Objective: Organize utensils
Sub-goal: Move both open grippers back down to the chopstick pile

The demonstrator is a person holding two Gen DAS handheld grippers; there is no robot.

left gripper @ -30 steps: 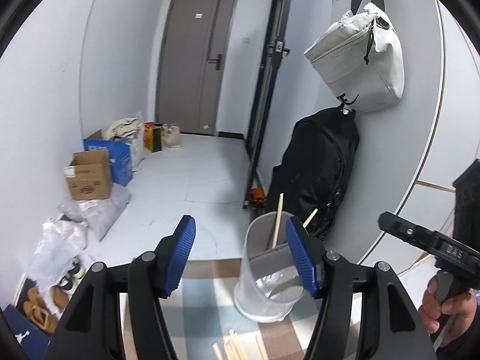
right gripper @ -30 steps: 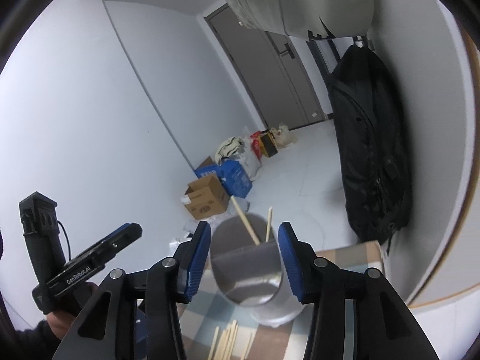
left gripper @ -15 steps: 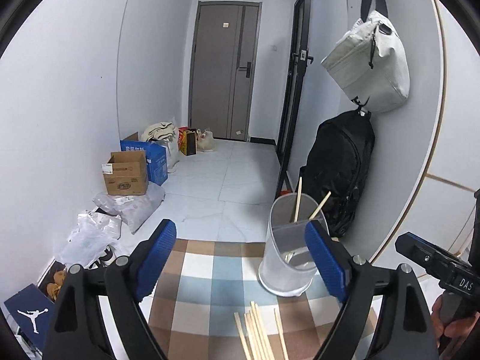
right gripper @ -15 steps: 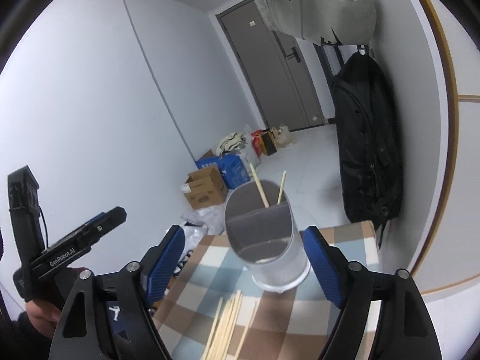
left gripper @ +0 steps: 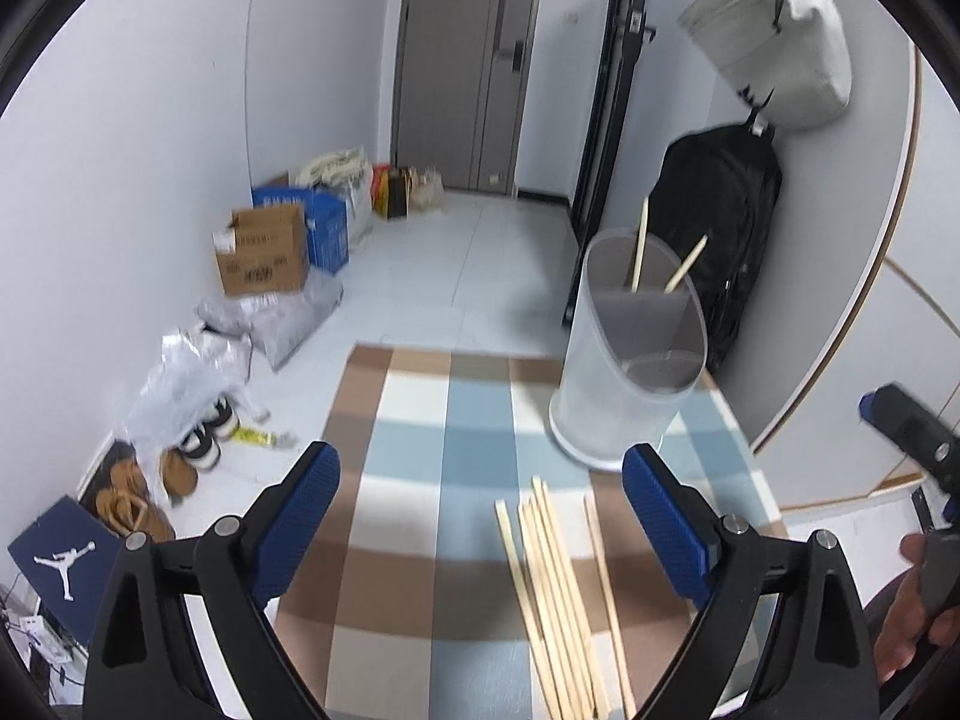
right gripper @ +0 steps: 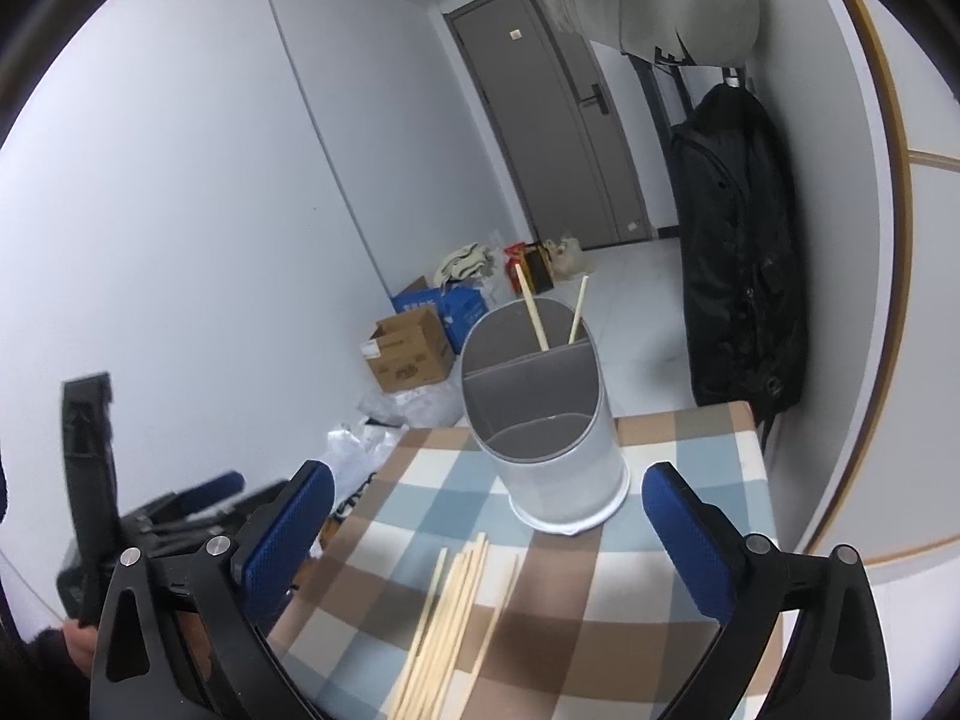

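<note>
A translucent utensil holder (left gripper: 630, 354) with a grey divider stands at the far right of a checked tablecloth (left gripper: 420, 480); two wooden chopsticks (left gripper: 641, 246) stick out of its back compartment. Several loose chopsticks (left gripper: 558, 594) lie on the cloth in front of it. My left gripper (left gripper: 480, 516) is open and empty above the cloth, with the loose chopsticks between its fingers. In the right wrist view the holder (right gripper: 546, 420) and loose chopsticks (right gripper: 450, 612) show again. My right gripper (right gripper: 486, 534) is open and empty, short of the holder.
The table's edges drop to a white tiled floor (left gripper: 456, 264). A black backpack (left gripper: 720, 228) and a white bag (left gripper: 774, 36) hang on the wall right of the holder. Cardboard boxes (left gripper: 264, 252), plastic bags and shoes (left gripper: 198, 450) lie on the floor at left.
Both grippers have opened wide and drawn back from the holder, tilting down. The holder now stands free and more of the loose chopsticks show.
</note>
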